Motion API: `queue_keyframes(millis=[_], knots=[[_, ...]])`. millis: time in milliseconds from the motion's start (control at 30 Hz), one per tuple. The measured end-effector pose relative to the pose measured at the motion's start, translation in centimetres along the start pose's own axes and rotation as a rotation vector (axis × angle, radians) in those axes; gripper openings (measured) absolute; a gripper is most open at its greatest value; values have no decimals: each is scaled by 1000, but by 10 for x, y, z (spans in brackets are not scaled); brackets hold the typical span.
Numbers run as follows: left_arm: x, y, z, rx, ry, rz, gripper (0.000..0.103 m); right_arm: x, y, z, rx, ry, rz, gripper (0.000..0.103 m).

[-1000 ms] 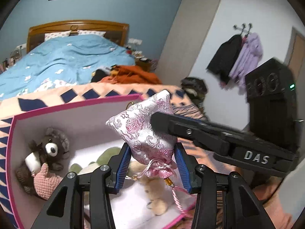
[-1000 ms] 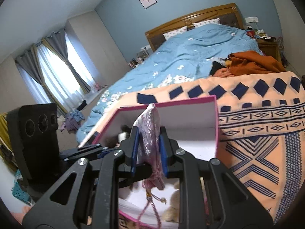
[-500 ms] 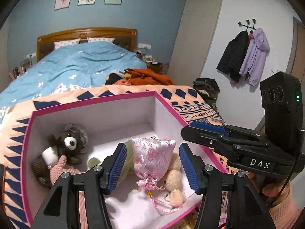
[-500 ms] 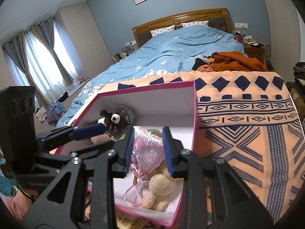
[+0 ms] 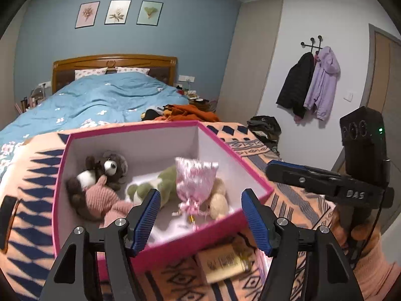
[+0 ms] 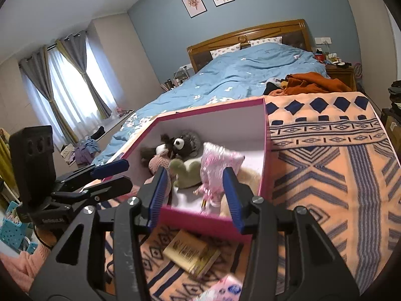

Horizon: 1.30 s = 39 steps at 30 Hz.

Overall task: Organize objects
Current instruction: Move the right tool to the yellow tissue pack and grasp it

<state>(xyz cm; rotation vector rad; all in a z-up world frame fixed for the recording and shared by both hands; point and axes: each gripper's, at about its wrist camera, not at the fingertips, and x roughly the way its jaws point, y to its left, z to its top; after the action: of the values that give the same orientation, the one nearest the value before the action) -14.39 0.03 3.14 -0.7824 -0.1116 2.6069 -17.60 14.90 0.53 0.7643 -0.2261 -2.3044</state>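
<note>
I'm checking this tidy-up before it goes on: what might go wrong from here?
1. The pink brocade pouch stands propped on the plush toys in the pink box; it may tip over.
2. Both tools, left and right, are opening just above the box's near rim; a low move could knock it.
3. The gold packet still lies on the patterned blanket close under the box, where it is easily missed.
</note>
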Motion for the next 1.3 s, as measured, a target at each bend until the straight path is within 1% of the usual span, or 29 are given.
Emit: queue_keyframes(millis=[100, 200, 267, 333, 433, 567, 633, 700, 900, 967, 1000, 1033, 1100, 1167, 1300], knots=[[-2, -6, -16, 15, 22, 1, 68, -6, 4, -16, -11, 14, -3, 50], [-2, -11, -29, 10, 42, -7, 68, -7, 6, -32, -14, 46, -8, 50], [1, -14, -38, 14, 59, 4, 68, -5, 6, -43, -10, 76, -9, 50], [7, -15, -48, 3, 92, -10, 68, -2, 3, -53, -1, 99, -13, 50], [22, -14, -63, -12, 151, -12, 68, 9, 1, -69, 29, 157, -1, 50], [41, -10, -74, -33, 222, -28, 68, 29, -2, -85, 57, 236, 4, 50], [50, -7, -78, -55, 259, -36, 66, 38, -6, -88, 77, 262, -8, 50], [55, -5, -82, -71, 284, -41, 61, 43, -9, -89, 90, 268, -16, 50], [64, -1, -89, -109, 323, -88, 54, 54, -14, -95, 112, 308, -32, 50], [66, 0, -91, -118, 335, -99, 47, 58, -14, -97, 118, 321, -32, 50], [69, 0, -92, -129, 348, -105, 46, 59, -15, -98, 121, 326, -31, 50], [71, 1, -92, -138, 353, -111, 42, 60, -15, -99, 125, 328, -29, 49], [72, 0, -92, -149, 353, -130, 39, 61, -16, -100, 125, 327, -32, 48], [71, -1, -91, -145, 347, -133, 38, 62, -17, -101, 132, 325, -24, 45], [70, -3, -92, -137, 341, -128, 38, 61, -16, -103, 126, 319, -34, 44]])
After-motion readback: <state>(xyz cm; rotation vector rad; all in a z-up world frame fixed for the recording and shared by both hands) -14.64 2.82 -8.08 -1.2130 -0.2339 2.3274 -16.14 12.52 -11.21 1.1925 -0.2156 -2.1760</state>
